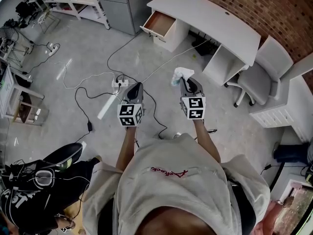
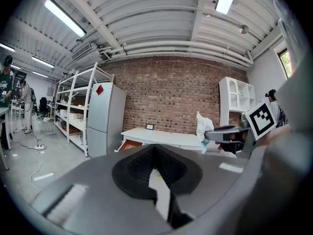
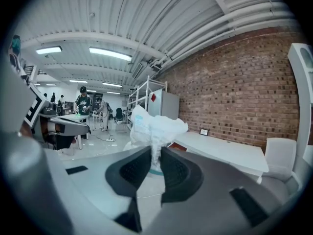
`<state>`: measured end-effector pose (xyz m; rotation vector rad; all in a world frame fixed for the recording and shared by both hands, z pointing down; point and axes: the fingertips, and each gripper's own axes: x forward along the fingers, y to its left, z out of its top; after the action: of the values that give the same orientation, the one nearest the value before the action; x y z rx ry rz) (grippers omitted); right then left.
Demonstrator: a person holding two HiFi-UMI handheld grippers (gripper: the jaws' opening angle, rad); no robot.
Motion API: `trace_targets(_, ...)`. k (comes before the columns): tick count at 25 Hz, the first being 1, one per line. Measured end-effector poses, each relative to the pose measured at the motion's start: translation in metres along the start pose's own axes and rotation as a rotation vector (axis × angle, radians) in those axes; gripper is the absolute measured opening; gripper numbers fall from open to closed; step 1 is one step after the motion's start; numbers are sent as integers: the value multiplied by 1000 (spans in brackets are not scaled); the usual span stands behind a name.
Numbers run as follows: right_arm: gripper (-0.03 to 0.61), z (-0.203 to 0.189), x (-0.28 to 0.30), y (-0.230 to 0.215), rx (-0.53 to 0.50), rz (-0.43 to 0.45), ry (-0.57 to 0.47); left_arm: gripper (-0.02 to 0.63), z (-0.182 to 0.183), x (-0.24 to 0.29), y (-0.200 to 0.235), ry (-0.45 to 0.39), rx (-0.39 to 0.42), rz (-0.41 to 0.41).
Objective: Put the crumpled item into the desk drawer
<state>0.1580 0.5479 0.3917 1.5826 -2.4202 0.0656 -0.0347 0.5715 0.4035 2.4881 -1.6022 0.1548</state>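
Shows the right gripper (image 1: 185, 78) clamped on the lower tail of the crumpled item (image 1: 182, 74), a white wad held in the air above the floor, well apart from the open desk drawer (image 1: 160, 23). Shows the left gripper (image 1: 136, 85) just beside it, jaws together on nothing. Judged risks: gripped by a thin tail only, so liable to slip or tear free on a jolt and land among the cables (image 1: 98, 77) below; liable also to snag on the drawer front, or spring back out, if released above the rim rather than well inside. Same cables a likely trip hazard on the way across.
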Motion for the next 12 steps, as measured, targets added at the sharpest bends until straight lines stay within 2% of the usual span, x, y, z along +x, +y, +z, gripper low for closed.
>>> trace_targets(6,66,-4,9,25,-9,-1,18,9,-7,-3,22,10,-7,-20)
trace_targets(12,66,-7,22,28,2,-3,36,9,-7,1,32,12,-4,-29)
